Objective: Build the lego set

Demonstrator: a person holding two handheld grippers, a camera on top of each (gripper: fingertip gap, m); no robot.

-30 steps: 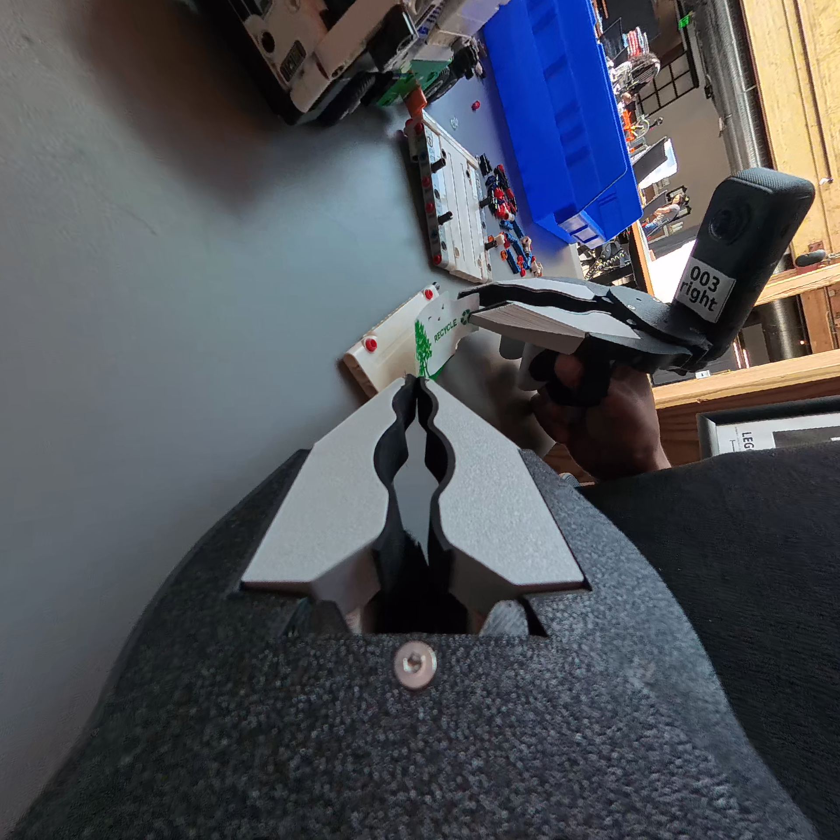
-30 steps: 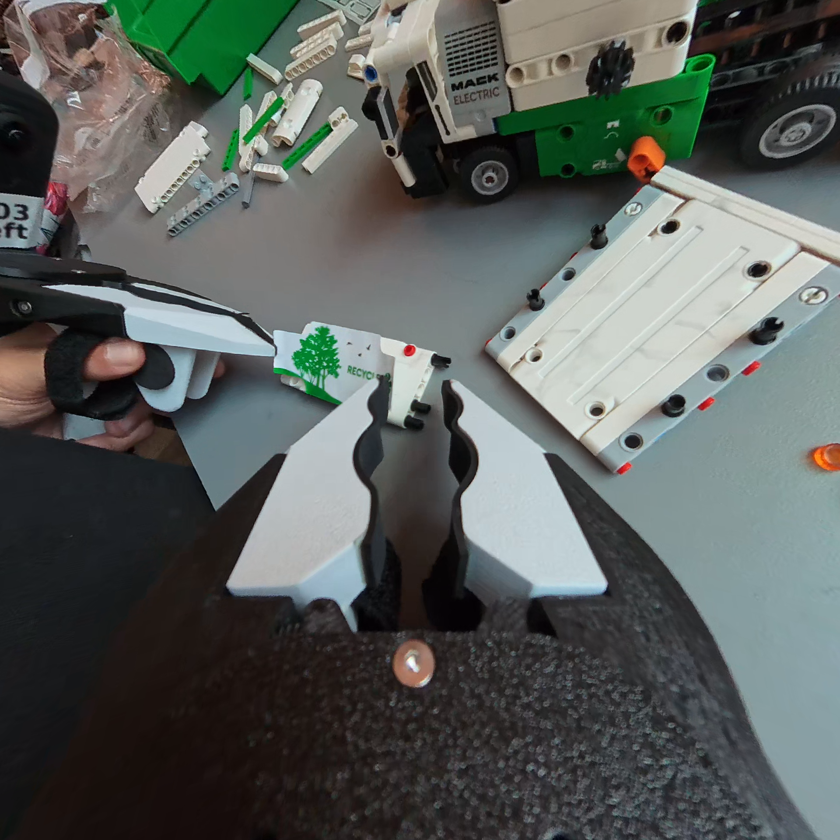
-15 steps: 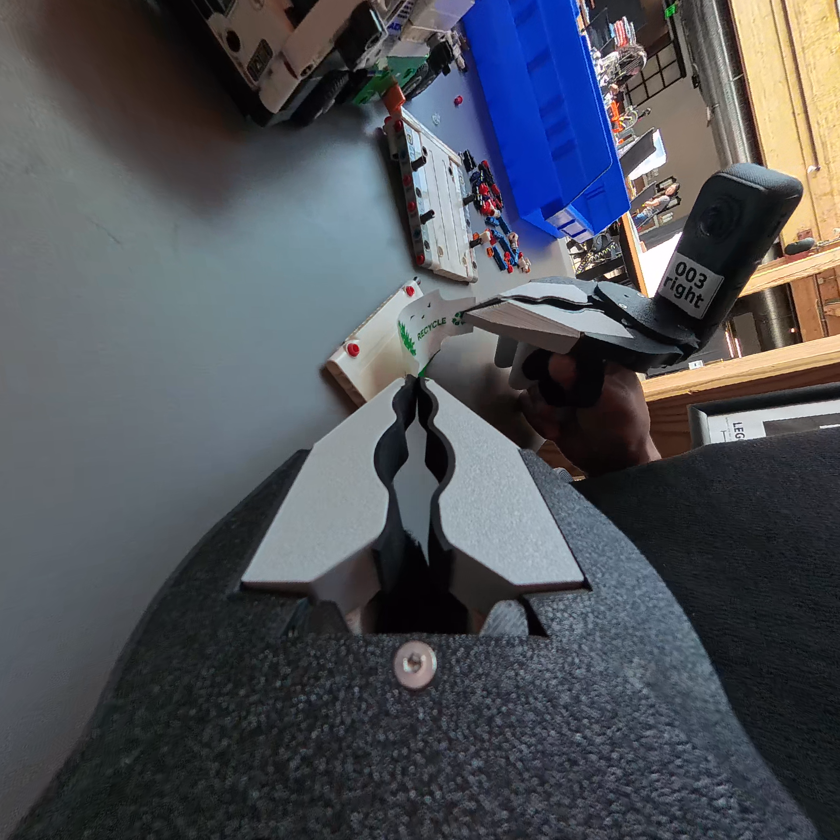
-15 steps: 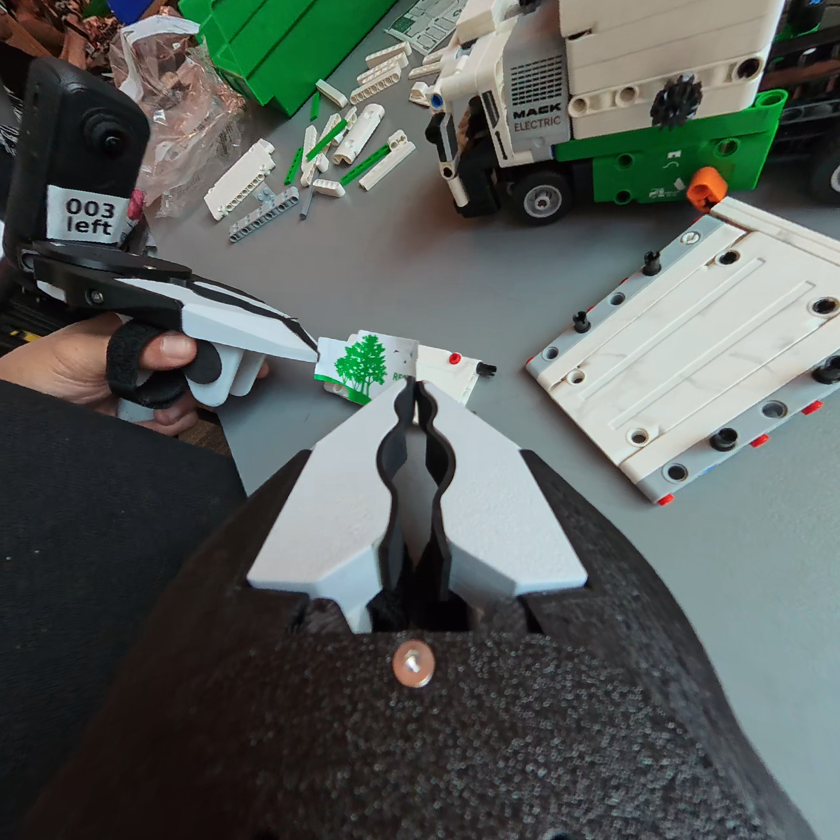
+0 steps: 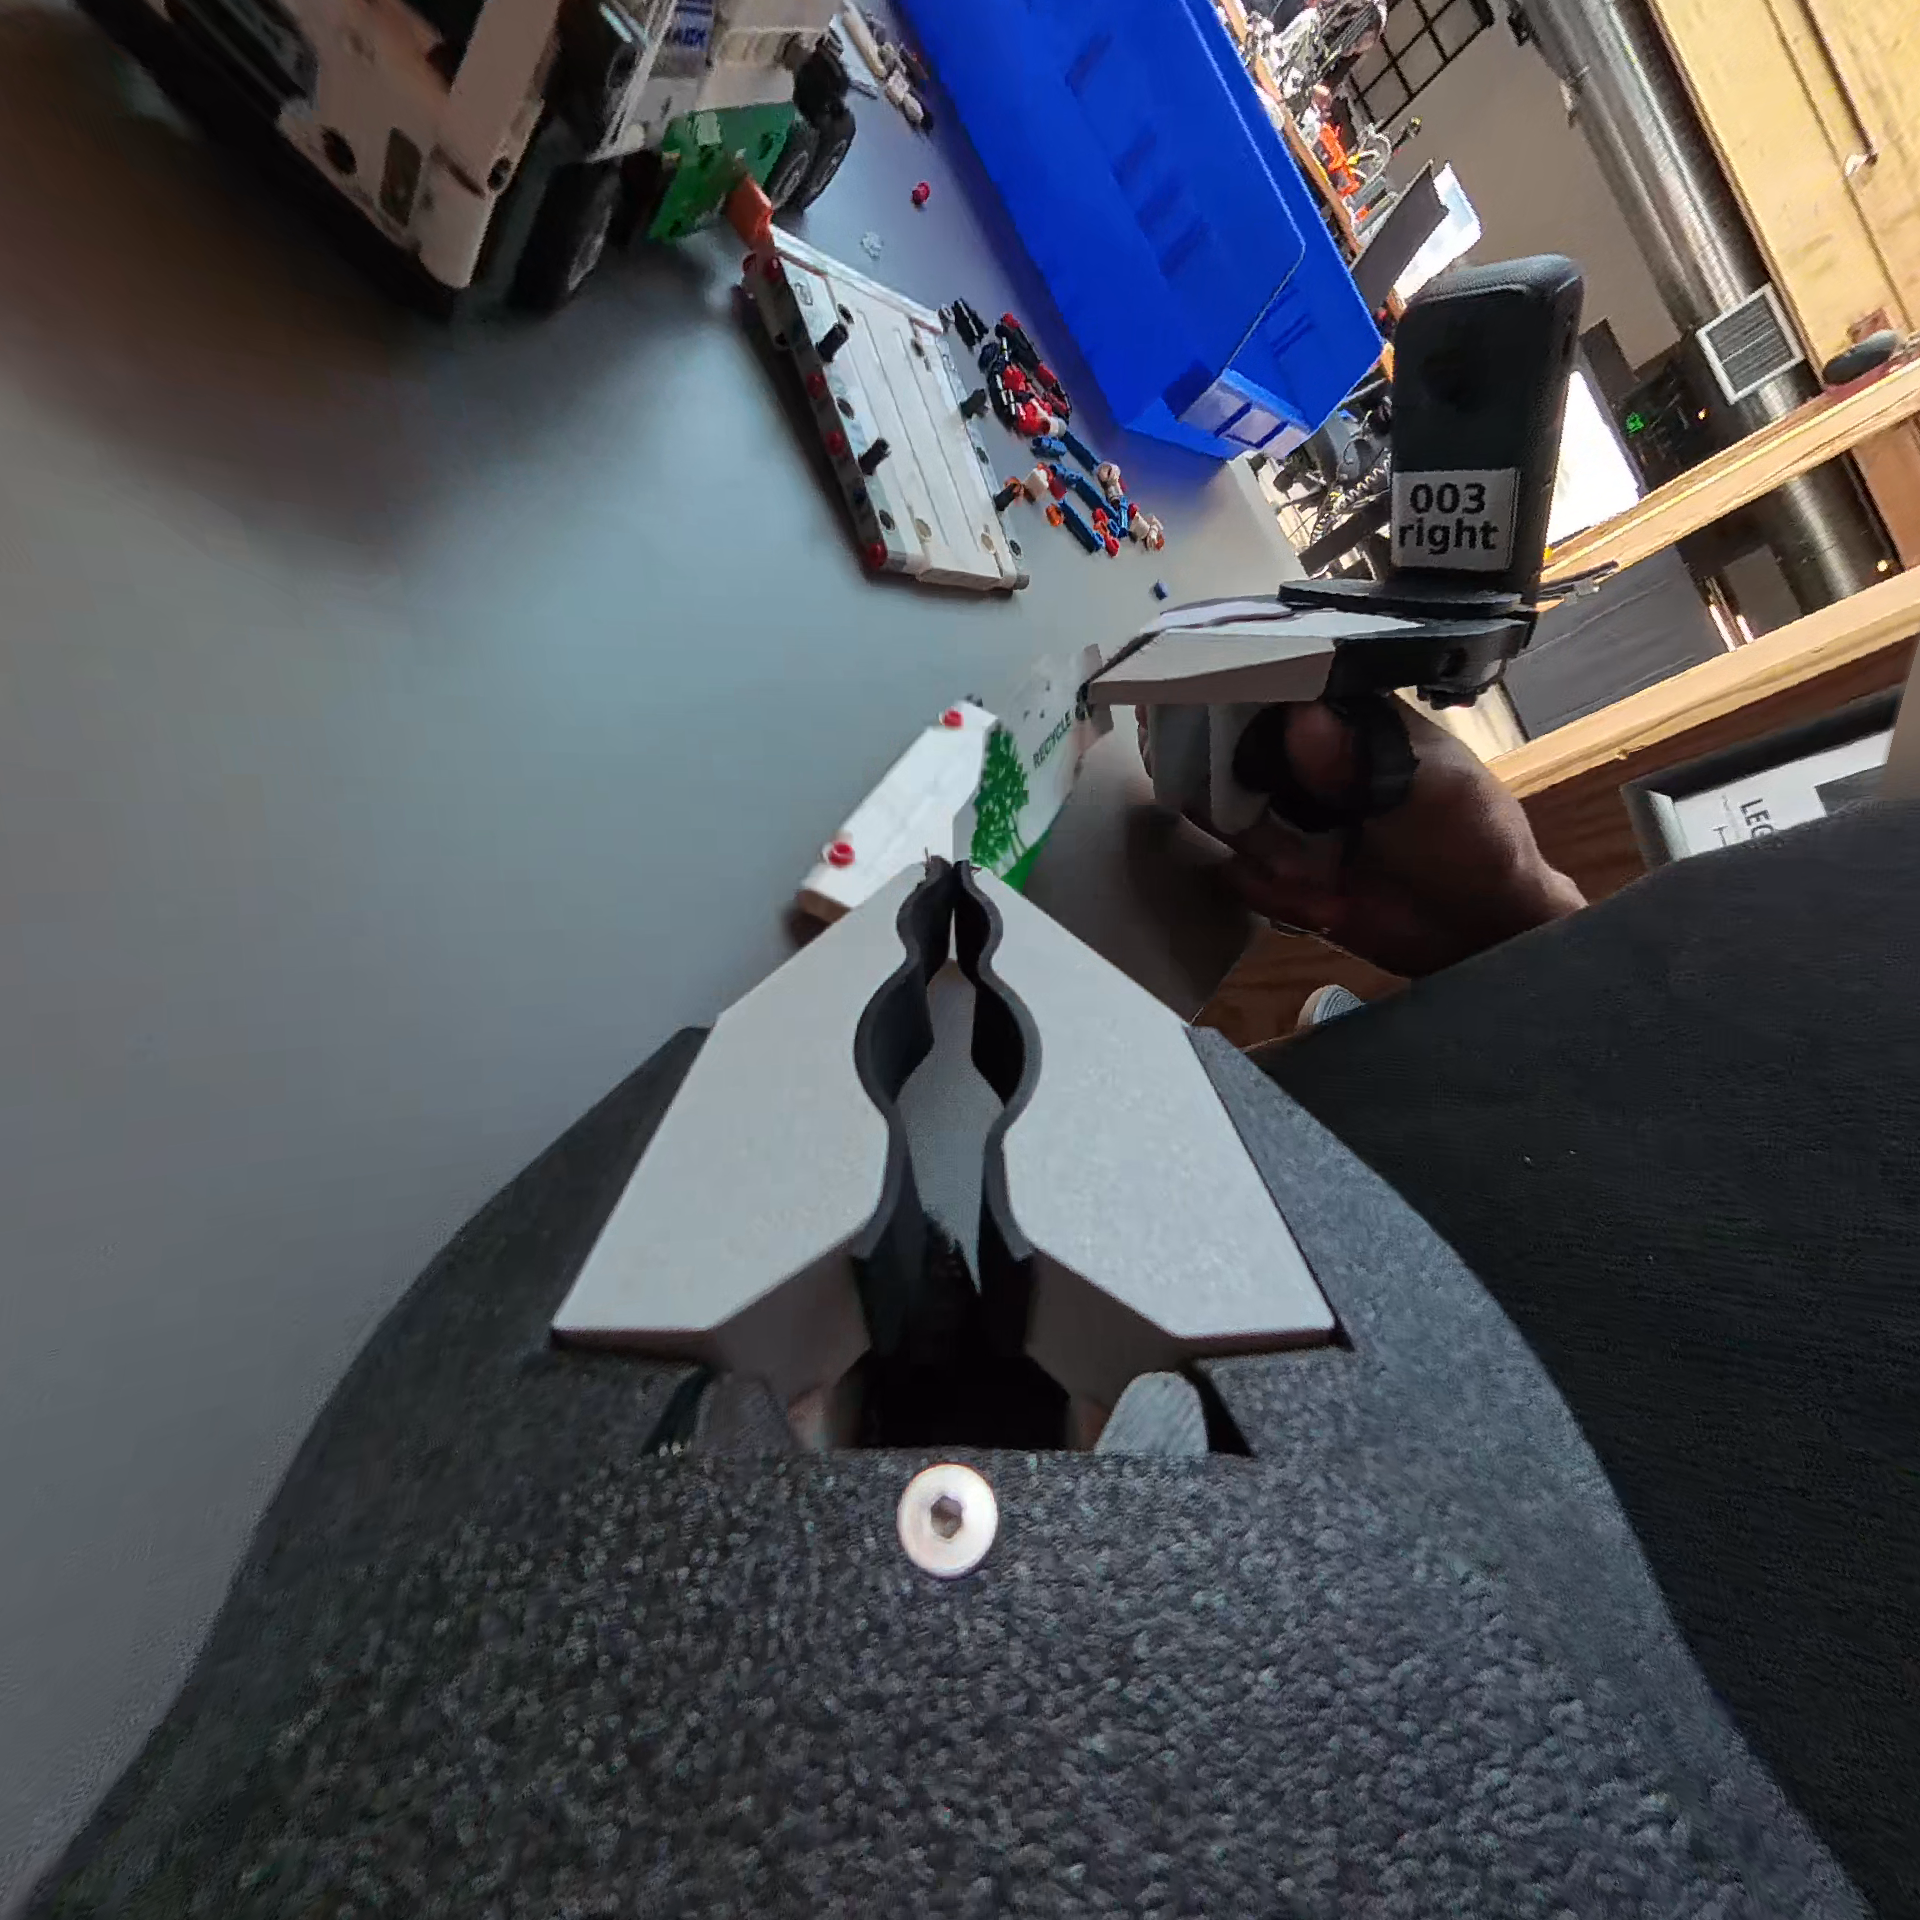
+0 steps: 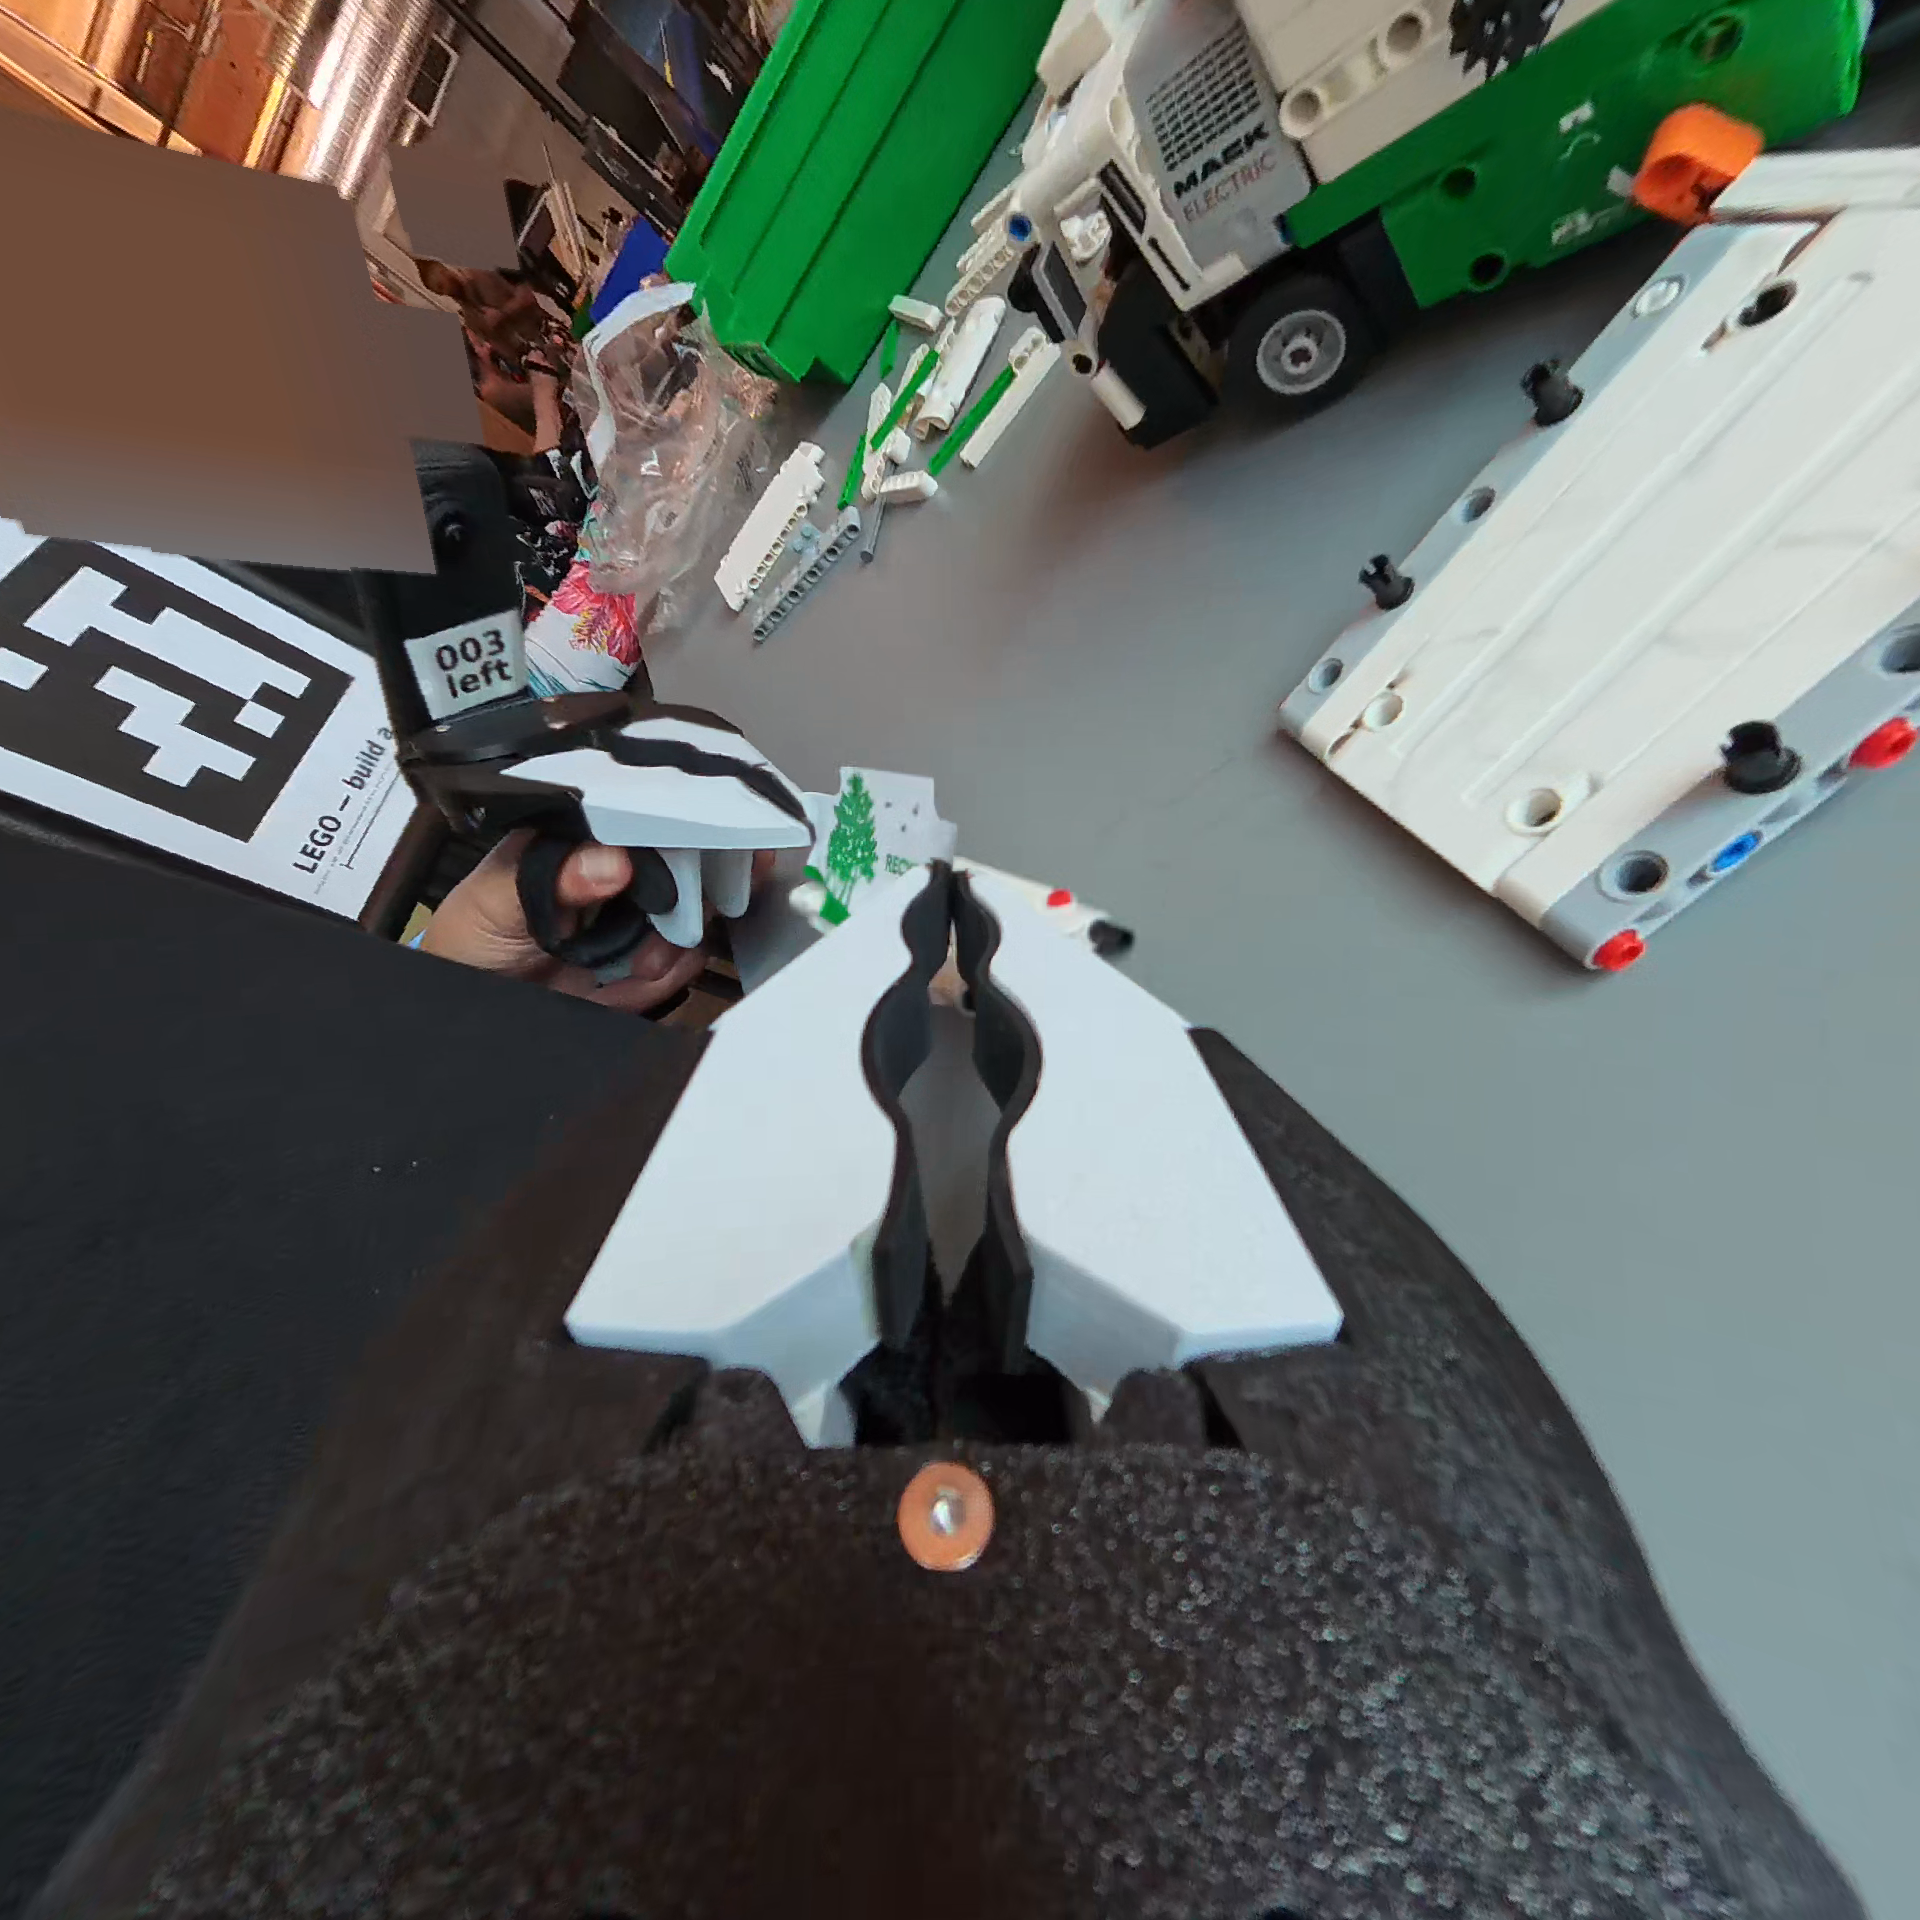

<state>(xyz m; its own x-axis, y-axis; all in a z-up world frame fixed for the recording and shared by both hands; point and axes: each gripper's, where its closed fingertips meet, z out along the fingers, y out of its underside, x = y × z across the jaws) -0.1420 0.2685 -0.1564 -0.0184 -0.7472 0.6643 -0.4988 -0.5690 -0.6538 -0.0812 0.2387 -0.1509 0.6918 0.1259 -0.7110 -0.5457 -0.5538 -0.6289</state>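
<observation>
White panel with green tree sticker lies at the near table edge, near side of the toy truck; left gripper and right gripper each clamp the sticker's opposite edges, pads closed on it.

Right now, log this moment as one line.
left gripper shut on tree sticker | right gripper shut on its other end | white panel alongside

Left gripper clamped shut, black pads meeting at the tips, gripped from beneath by a hand. Right gripper likewise pinched closed, its hand wrapped around the grip below.
</observation>
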